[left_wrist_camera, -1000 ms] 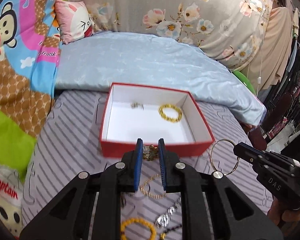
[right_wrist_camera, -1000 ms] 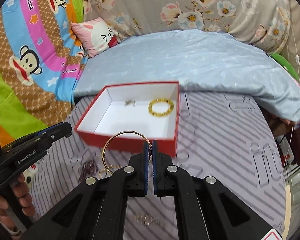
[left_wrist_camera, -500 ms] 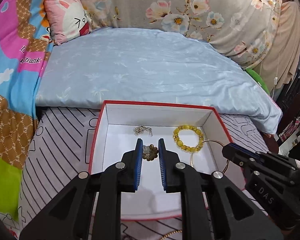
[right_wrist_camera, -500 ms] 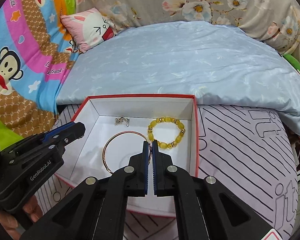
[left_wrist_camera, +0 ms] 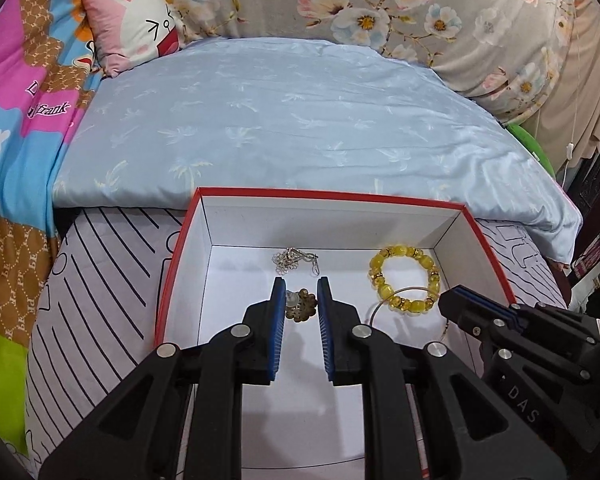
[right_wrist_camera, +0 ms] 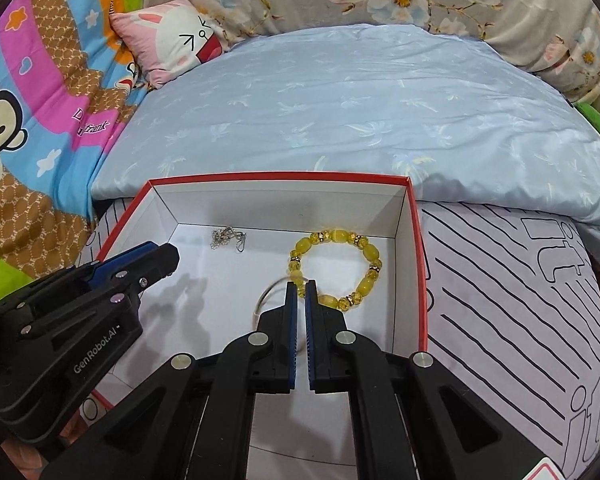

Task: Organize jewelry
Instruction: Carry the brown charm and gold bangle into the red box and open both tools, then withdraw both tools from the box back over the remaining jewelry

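A red box (left_wrist_camera: pixel 324 194) with a white inside lies on the striped bed mat. On its floor rest a yellow bead bracelet (left_wrist_camera: pixel 396 250) and a small silver chain piece (left_wrist_camera: pixel 294 258). My left gripper (left_wrist_camera: pixel 300 284) is low inside the box, shut on a brown flower-shaped ornament (left_wrist_camera: pixel 300 309). My right gripper (right_wrist_camera: pixel 298 286) is beside it, over the bracelet (right_wrist_camera: pixel 336 236). Its pads still pinch a thin metal bangle (right_wrist_camera: pixel 266 296) while the jaws start opening. The bangle (left_wrist_camera: pixel 400 290) hangs just above the box floor, partly hidden behind the fingers.
A light blue quilt (left_wrist_camera: pixel 280 120) lies right behind the box, with a pink rabbit pillow (left_wrist_camera: pixel 132 20) and floral bedding beyond it. A cartoon-print blanket (right_wrist_camera: pixel 40 92) lines the left side. Striped mat (right_wrist_camera: pixel 500 300) lies to the right of the box.
Both grippers moved forward and down, from in front of the box to inside it, carrying the ornament and the bangle. The loose jewelry on the mat has dropped out of view.
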A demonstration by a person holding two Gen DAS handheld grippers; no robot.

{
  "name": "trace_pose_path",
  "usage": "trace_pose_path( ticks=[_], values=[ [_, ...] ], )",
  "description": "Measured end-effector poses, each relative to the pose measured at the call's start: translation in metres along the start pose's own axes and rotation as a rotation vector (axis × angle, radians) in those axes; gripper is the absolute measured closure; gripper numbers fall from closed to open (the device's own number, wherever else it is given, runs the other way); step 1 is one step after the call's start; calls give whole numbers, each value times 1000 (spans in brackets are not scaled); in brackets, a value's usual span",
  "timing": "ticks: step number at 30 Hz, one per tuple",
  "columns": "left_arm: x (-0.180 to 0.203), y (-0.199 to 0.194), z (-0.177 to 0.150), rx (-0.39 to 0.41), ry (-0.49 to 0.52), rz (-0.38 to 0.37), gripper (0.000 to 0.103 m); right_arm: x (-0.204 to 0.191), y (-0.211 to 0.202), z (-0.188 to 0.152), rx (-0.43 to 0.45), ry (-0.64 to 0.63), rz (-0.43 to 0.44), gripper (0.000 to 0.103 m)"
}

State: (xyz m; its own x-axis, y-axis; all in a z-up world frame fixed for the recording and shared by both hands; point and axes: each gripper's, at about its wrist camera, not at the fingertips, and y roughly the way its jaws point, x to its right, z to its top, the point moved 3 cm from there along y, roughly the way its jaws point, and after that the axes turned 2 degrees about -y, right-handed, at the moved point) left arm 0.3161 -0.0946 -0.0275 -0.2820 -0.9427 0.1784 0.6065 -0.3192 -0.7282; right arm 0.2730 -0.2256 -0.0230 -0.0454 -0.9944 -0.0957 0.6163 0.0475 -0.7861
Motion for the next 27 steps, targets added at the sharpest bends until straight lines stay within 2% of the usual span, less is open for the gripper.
trace_pose_path(
  ticks=[3, 5, 6, 7, 16, 27],
  values=[
    [1, -1, -1, 14, 6, 10, 86, 2, -2, 1, 6, 10, -3, 93],
    [2, -7, 1, 32, 8, 18, 73, 4, -10, 1, 25, 14, -8, 85],
    [1, -12, 2, 50, 0, 23, 57, 5, -15, 2, 37, 15, -12, 80],
    [0, -17, 4, 66, -6, 26, 52, 6, -21, 2, 50, 17, -16, 79],
    [-13, -54, 2, 98, -35, 46, 52, 8, -64, -19, 72, 17, -15, 79],
    [-32, -109, -48, 95, -61, 64, 52, 7, -109, -80, 49, 19, -27, 79]
  ],
)
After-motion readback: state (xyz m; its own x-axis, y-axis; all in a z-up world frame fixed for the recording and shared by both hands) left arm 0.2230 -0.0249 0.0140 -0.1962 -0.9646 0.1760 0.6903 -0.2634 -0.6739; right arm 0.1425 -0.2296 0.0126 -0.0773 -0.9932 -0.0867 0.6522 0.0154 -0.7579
